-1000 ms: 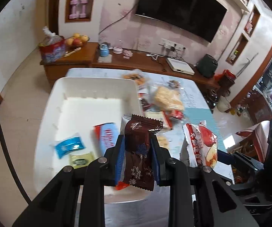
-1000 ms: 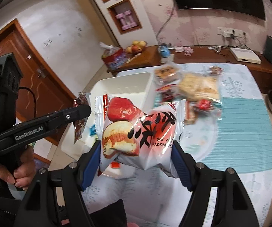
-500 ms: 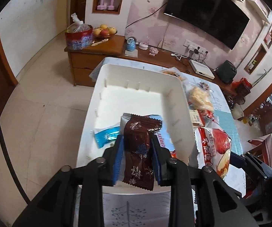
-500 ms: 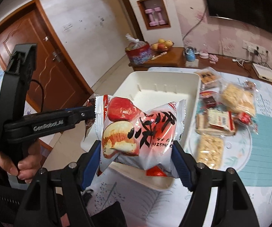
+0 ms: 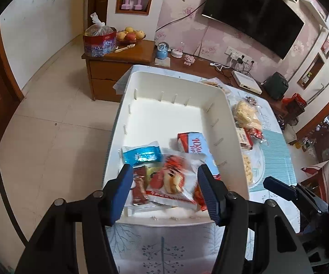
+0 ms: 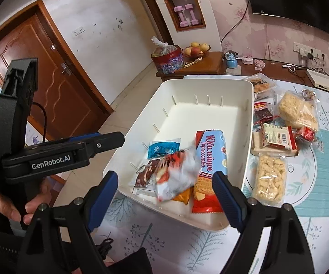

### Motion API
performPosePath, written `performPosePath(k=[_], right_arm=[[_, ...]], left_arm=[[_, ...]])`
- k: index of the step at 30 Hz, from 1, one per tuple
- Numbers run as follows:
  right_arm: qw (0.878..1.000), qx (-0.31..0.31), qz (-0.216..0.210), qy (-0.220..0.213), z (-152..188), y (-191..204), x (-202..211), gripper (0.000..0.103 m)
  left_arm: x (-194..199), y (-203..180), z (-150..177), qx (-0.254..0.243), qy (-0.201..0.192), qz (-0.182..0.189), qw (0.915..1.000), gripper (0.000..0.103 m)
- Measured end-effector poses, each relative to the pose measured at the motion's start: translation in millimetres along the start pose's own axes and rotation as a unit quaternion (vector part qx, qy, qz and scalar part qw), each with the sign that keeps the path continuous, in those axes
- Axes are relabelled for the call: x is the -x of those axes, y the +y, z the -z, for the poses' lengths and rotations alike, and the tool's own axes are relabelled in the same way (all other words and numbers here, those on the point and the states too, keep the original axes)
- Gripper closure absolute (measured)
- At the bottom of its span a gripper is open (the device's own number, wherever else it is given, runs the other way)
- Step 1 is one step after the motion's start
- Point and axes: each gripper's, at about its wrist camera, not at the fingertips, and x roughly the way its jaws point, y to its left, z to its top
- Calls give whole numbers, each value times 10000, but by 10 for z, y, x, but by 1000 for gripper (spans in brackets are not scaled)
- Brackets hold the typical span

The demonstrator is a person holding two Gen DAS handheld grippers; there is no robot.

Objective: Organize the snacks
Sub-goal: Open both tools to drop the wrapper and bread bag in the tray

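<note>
Blue pads line both grippers, and both sets of jaws are spreading apart with nothing pressed between them. The left gripper (image 5: 164, 190) hangs over the near end of the white bin (image 5: 180, 84); seen from its own camera, a brown snack bar (image 5: 139, 188) and a red-and-white snack bag (image 5: 172, 179) lie below the gap between its fingers, free of the pads, the bag blurred. The right gripper (image 6: 164, 196) stands wide over the bin's near edge, and from its camera the same bag (image 6: 175, 173) shows blurred between and beyond its fingers, touching neither pad. A hand (image 6: 15, 207) at the left edge of the right view holds the left gripper's handle, which reads "GenRobot.AI". In the bin lie 5 packets I can make out: the bag, the brown bar at its left, a small blue packet (image 6: 163, 147) toward the bin's left wall, an orange packet (image 6: 183, 196) under the bag, and a long blue-and-red biscuit pack (image 6: 211, 166) along the right wall printed in Cyrillic, "Юбилейное". All sit in the near half of the bin; the far half is bare. Right of the bin, on the patterned table (image 6: 324, 207), more wrapped snacks (image 6: 271, 179) lie along its right wall, well clear of both grippers.
</note>
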Motion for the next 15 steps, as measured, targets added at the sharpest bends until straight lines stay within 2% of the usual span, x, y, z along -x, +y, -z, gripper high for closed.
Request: performPosePath(k=[5, 15], right_arm=[[9999, -52, 130, -79, 34, -83, 154, 18], [9989, -160, 363, -238, 94, -475, 527, 18]], left_arm=[[64, -172, 8, -25, -133, 160, 9998, 45], [175, -732, 52, -150, -334, 143, 9992, 45]])
